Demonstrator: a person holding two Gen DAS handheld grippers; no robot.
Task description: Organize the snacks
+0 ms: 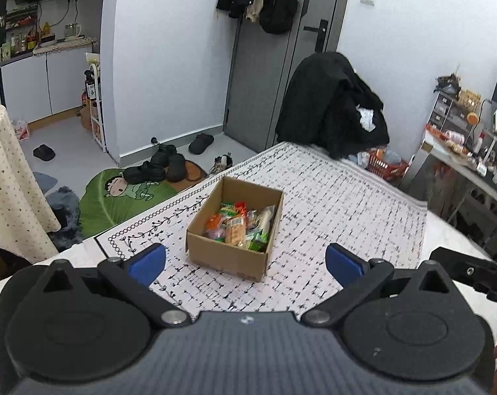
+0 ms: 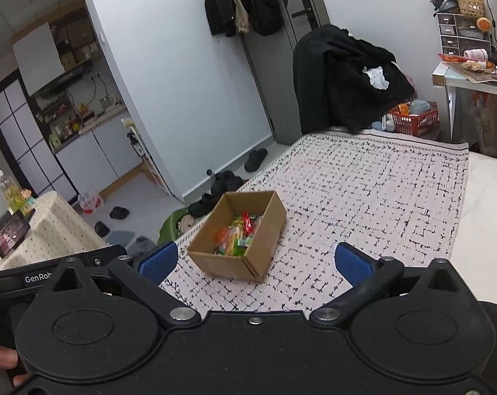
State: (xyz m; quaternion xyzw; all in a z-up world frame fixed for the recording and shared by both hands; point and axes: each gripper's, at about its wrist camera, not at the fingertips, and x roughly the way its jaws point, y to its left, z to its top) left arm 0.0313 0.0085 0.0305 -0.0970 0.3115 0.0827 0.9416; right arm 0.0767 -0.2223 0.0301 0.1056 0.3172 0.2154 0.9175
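An open cardboard box (image 1: 230, 261) stands on the patterned tablecloth (image 1: 340, 204) near the table's left edge. It holds several wrapped snacks (image 1: 238, 225) in orange, green and red. My left gripper (image 1: 245, 261) is open and empty, held above the table just short of the box. The box (image 2: 265, 230) with the snacks (image 2: 237, 237) also shows in the right wrist view. My right gripper (image 2: 256, 261) is open and empty, also just short of the box. The right gripper's body shows at the right edge of the left wrist view (image 1: 472, 271).
A chair draped with black clothes (image 1: 334, 105) stands at the table's far end. A red basket (image 2: 413, 118) sits on the floor beyond it. A cluttered desk (image 2: 475, 72) is at the right. Shoes (image 1: 163, 164) and a green mat (image 1: 123, 197) lie on the floor left of the table.
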